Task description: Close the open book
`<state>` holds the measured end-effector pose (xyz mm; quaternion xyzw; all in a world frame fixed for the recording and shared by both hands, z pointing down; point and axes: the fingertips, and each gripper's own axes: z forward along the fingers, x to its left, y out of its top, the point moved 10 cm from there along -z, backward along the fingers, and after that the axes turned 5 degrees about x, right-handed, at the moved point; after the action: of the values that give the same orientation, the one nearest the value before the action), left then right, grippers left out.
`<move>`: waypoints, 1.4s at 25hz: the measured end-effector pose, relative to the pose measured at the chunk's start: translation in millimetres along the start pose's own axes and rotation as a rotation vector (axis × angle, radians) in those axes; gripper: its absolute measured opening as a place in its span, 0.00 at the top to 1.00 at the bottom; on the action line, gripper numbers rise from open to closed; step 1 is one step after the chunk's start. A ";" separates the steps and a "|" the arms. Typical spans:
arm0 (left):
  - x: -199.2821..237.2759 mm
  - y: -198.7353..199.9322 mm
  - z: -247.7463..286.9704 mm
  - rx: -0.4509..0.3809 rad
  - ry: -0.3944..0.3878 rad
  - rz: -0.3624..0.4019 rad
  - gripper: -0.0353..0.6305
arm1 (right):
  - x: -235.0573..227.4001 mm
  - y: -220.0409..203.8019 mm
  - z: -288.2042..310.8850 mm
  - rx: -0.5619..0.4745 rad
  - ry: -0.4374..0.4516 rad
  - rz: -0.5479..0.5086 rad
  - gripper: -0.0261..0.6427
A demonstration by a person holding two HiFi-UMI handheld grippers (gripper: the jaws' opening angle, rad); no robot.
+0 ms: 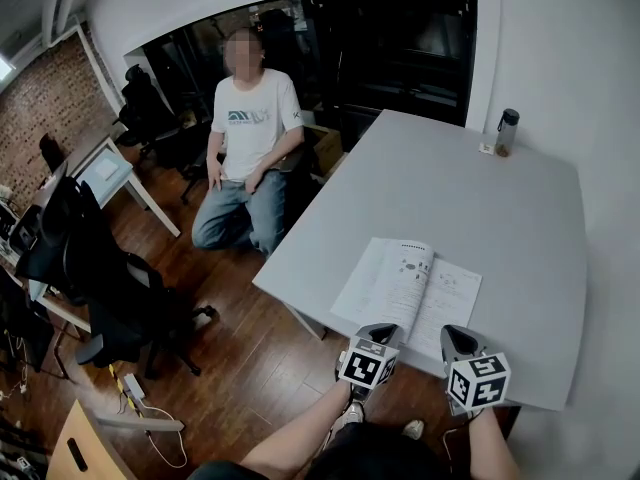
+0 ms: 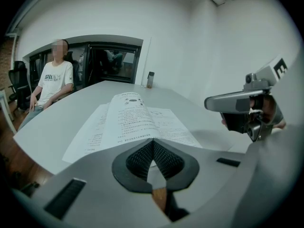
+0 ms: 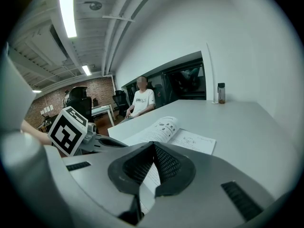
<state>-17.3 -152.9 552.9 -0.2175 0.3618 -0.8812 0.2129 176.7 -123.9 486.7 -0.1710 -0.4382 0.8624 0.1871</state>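
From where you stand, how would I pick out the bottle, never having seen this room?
Start at the big grey table. Follow it to its far corner against the white wall, well beyond the open book. The bottle stands there, slim and upright with a dark cap, unlike the white book.

Book (image 1: 408,290) lies open flat on the grey table (image 1: 520,218), near its front edge; white pages face up, printed text and small diagrams. Left-hand pages bulge upward in a curl near the spine; right page lies flat.
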 end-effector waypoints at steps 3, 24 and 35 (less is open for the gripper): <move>1.4 0.8 -3.5 -0.005 -0.009 0.002 0.94 | 4.0 4.7 7.2 0.009 0.015 -0.010 0.96; 92.9 -27.9 -61.0 0.027 0.066 -0.034 0.94 | 94.3 30.1 115.5 0.153 0.150 -0.247 0.79; 119.1 -30.8 -51.7 0.044 0.067 -0.041 0.94 | 93.4 17.6 149.5 0.319 0.026 -0.373 0.81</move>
<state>-148.9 -168.2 569.5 -0.1904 0.3450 -0.8998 0.1871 23.7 -192.9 543.4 -0.0663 -0.3181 0.8689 0.3734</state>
